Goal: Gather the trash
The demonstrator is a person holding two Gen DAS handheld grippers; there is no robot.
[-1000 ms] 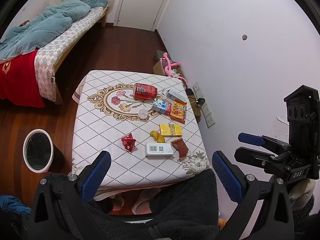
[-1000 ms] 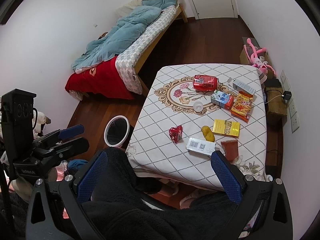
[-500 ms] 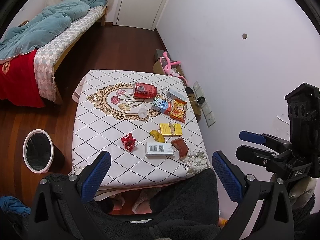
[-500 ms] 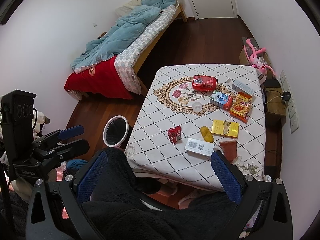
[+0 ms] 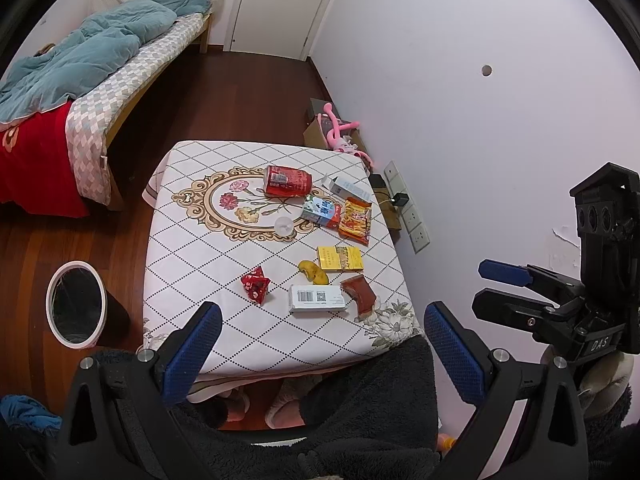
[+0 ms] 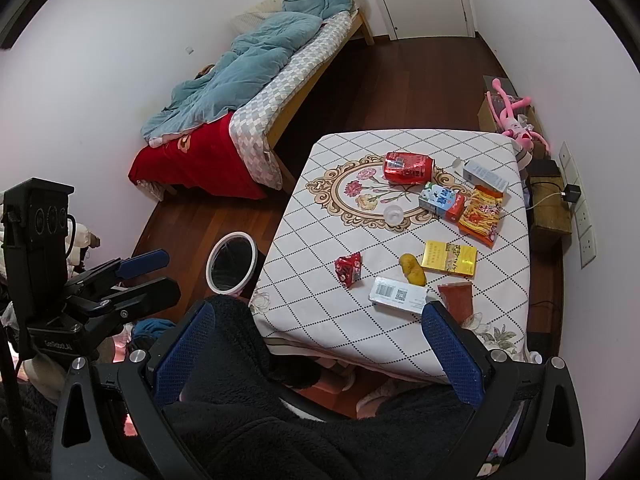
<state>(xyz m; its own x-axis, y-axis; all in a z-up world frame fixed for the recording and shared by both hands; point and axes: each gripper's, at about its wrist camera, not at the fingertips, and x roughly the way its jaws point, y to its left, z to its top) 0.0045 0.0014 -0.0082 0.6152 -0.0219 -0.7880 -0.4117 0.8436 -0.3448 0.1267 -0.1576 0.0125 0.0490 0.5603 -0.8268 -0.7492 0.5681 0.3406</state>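
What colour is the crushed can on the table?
Red, with white print; the can shows best in the left wrist view.

Right gripper (image 5: pixel 496 288) body, left wrist view: "DAS"
Left gripper (image 6: pixel 160 274) body, right wrist view: a white label, seemingly "GenRobot.AI", too small to be sure
White box (image 5: pixel 317 298): a barcode and a QR code, no legible digits
Red can (image 5: pixel 287 181), yellow box (image 5: pixel 340 258), snack bags: print too small to read

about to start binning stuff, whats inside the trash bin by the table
The trash bin has a white rim and a dark liner; nothing shows in the part visible from above. Its bottom is in shadow, so small pieces there cannot be ruled out.
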